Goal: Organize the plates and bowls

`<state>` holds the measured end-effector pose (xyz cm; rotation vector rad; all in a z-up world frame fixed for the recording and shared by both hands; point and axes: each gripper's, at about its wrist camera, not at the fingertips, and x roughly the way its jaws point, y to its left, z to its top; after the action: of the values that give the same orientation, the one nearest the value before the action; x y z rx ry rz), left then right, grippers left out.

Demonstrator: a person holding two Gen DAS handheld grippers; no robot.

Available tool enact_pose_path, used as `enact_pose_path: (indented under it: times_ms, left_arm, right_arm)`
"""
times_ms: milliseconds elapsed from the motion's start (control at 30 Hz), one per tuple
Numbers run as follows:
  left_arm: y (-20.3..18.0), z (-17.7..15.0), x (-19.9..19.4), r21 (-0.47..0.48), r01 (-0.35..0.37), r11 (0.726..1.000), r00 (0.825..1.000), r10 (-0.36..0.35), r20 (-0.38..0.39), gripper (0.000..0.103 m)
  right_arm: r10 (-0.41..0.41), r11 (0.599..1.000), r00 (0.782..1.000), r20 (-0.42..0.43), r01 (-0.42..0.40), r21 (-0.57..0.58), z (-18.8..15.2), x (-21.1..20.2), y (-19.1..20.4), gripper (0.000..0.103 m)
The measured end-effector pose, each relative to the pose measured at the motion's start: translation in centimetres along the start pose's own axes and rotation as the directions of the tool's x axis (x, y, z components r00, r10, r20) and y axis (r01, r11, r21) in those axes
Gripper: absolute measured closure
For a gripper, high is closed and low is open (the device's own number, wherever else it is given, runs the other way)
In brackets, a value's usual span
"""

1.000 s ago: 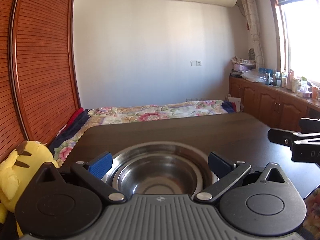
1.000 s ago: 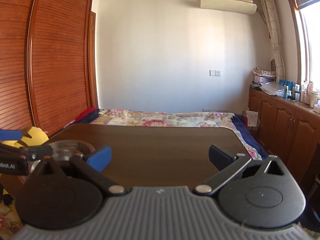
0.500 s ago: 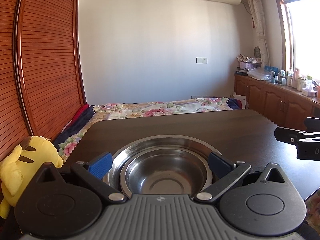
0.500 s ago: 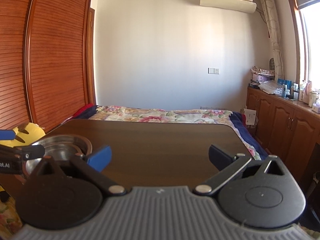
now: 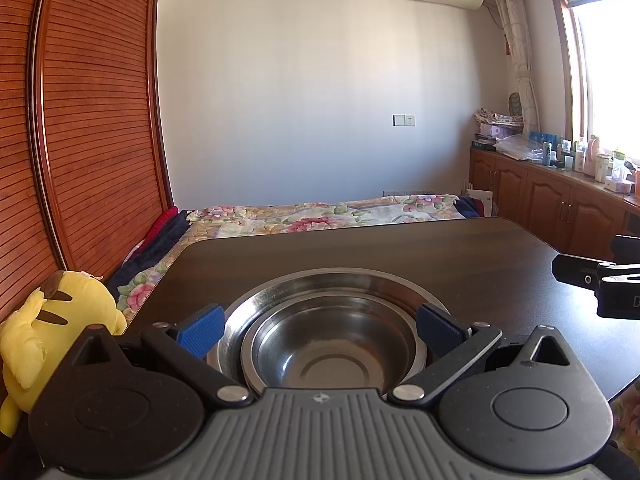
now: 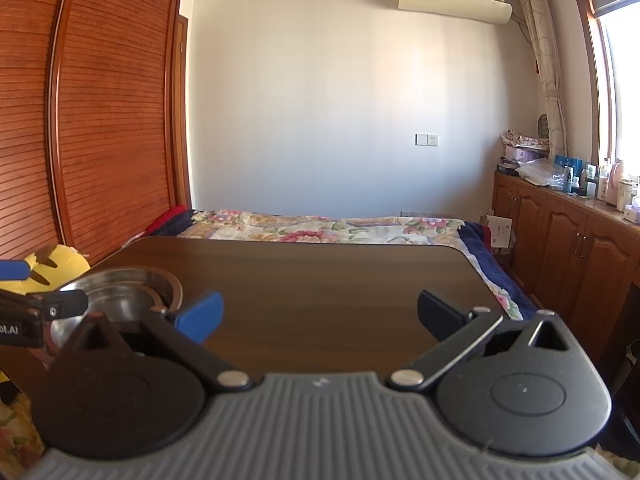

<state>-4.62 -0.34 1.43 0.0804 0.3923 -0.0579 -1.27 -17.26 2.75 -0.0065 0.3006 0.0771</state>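
A small steel bowl (image 5: 326,354) is nested in a wider steel bowl (image 5: 332,282) on the dark wooden table (image 5: 400,248). My left gripper (image 5: 320,326) is open, its blue pads either side of the stack and just above its near rim. In the right wrist view the same nested bowls (image 6: 124,292) sit at the table's left side, partly hidden by the left gripper's fingers (image 6: 44,308). My right gripper (image 6: 320,314) is open over bare table (image 6: 340,280), with nothing between its pads. Its fingertip (image 5: 580,276) shows at the right edge of the left wrist view.
A yellow plush toy (image 5: 52,320) sits off the table's left edge. Beyond the far edge lies a bed with a floral cover (image 5: 320,216). Wooden cabinets (image 5: 560,204) with bottles on top line the right wall, and a slatted wooden wardrobe (image 5: 80,140) stands on the left.
The left gripper has drawn back and risen slightly, so more of the nested bowls shows between its pads. The right gripper has barely moved.
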Motion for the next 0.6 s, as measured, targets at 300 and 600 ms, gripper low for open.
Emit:
enact_pose_path:
  times_ms: [300,600]
  left_arm:
    - [0.04,0.02,-0.07,0.003,-0.001,1.000,1.000,0.001,0.001,0.000]
    - [0.23,0.11,-0.14,0.003,0.002,1.000,1.000,-0.002,0.003,0.000]
  right_arm:
    - [0.003,1.000,1.000,0.000,-0.003,0.005,-0.12,-0.01,-0.12,0.000]
    - [0.003,1.000,1.000,0.004,-0.003,0.006,-0.17,-0.14,-0.10,0.000]
